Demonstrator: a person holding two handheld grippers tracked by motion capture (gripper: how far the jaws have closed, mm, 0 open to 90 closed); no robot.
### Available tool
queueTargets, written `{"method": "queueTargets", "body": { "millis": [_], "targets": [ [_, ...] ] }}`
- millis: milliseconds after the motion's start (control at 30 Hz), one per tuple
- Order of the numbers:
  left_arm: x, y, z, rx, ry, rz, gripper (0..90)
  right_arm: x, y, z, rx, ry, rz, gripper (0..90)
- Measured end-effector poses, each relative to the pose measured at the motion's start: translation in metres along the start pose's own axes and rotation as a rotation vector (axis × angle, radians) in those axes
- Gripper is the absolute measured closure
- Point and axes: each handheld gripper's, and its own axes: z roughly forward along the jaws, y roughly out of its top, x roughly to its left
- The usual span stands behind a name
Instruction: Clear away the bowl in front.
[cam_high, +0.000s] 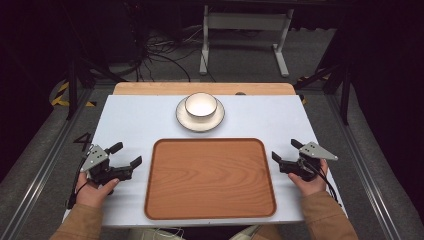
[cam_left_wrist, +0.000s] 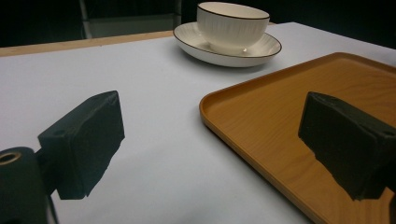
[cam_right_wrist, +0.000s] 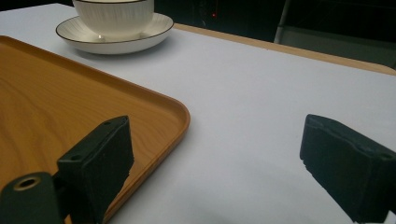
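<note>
White sheeting covers the bench (cam_high: 130, 125), with a strip of bare wood along its far edge and dark floor with loose cables beyond.

Left tool (cam_high: 126, 155): held in the person's left hand (cam_high: 92, 190) at the near left of the bench, just beside the left rim of the tray. Both jaws are spread wide and released, with nothing between them. In the left gripper view the jaws straddle the tray's near left corner, one over white bench, the other over wood.

Right tool (cam_high: 285, 151): held in the right hand (cam_high: 311, 183) at the near right, just beside the tray's right rim. Its jaws likewise stand apart and grasp nothing.

Wooden tray (cam_high: 210, 177): lies flat at the near centre of the bench, between the two tools, rounded corners, raised rim.

White bowl (cam_high: 201, 105): sits upright on a white saucer (cam_high: 186, 120) with a dark rim line, just beyond the tray's far edge, well apart from both tools.
</note>
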Motion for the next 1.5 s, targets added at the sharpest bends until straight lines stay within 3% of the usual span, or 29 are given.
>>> {"method": "queueTargets", "body": {
  "millis": [133, 700, 900, 1100, 1267, 1500],
  "targets": [
    [-0.002, 0.001, 0.000, 0.030, -0.003, -0.049, 7.8, 0.001, 0.000, 0.000, -0.008, -0.002, -0.008, 10.1],
    [-0.017, 0.033, -0.018, 0.003, 0.015, -0.025, 10.1, 0.002, 0.001, -0.003, -0.024, -0.002, -0.007, 11.0],
    [-0.020, 0.039, -0.022, -0.001, 0.009, -0.036, 10.4, 0.002, 0.001, -0.003, -0.028, 0.000, -0.009, 11.1],
    [-0.022, 0.044, -0.023, 0.033, 0.009, -0.071, 13.2, 0.001, 0.002, -0.003, -0.028, -0.005, -0.005, 12.4],
    [-0.024, 0.048, -0.020, 0.023, 0.002, -0.066, 13.1, 0.002, 0.002, -0.004, -0.033, -0.004, -0.002, 12.4],
    [-0.029, 0.063, -0.011, 0.023, -0.026, -0.027, 12.7, 0.003, 0.002, -0.004, -0.044, -0.007, -0.002, 12.4]
  ]
}}
